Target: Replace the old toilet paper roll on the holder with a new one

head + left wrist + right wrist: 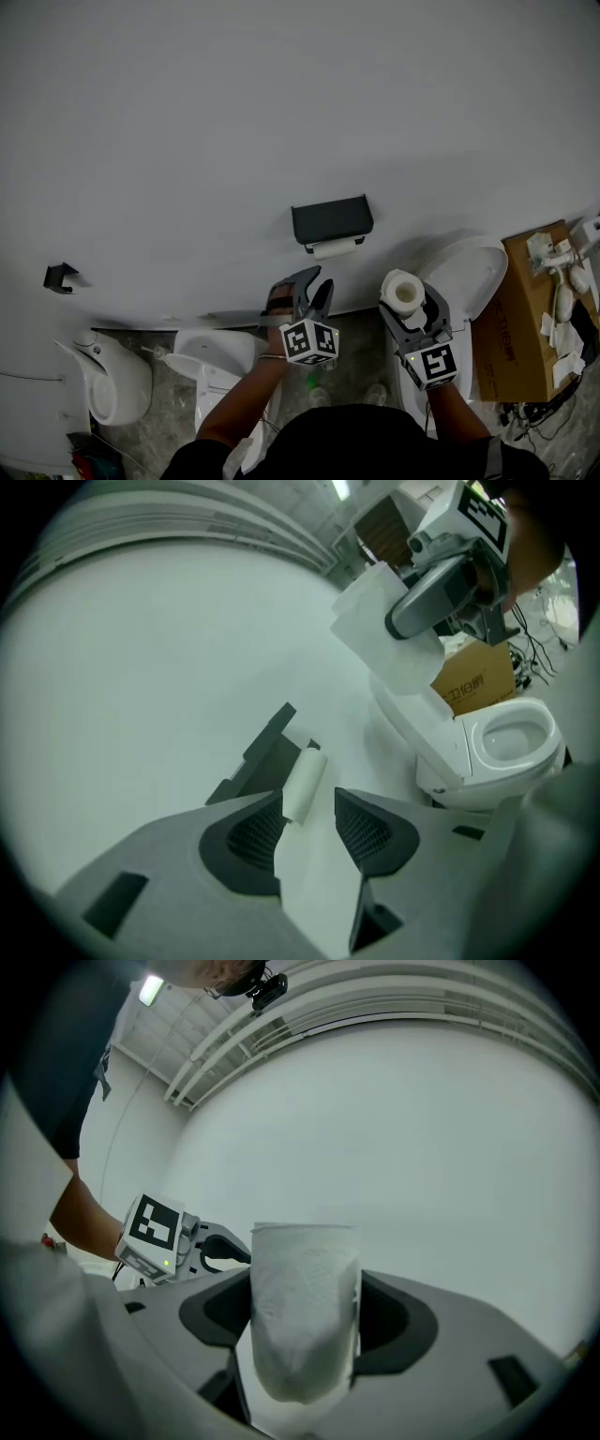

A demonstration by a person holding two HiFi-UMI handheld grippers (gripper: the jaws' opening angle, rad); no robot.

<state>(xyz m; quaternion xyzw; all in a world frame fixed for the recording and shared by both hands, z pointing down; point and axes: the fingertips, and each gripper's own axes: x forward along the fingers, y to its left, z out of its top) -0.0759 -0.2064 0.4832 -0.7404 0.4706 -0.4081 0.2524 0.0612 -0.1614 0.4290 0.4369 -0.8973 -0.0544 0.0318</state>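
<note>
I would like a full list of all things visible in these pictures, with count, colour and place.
holder: one, black, on the wall
old roll: one, white, thin, on the holder
toilet: one, white, lid up, right
new roll: one, white, held left of toilet
cardboard box: one, brown, far right
wall bracket: one, black, left
floor fixtures: two, white, lower left
left tongs: one, grey, open, empty, below holder
right tongs: one, grey, shut on new roll
</note>
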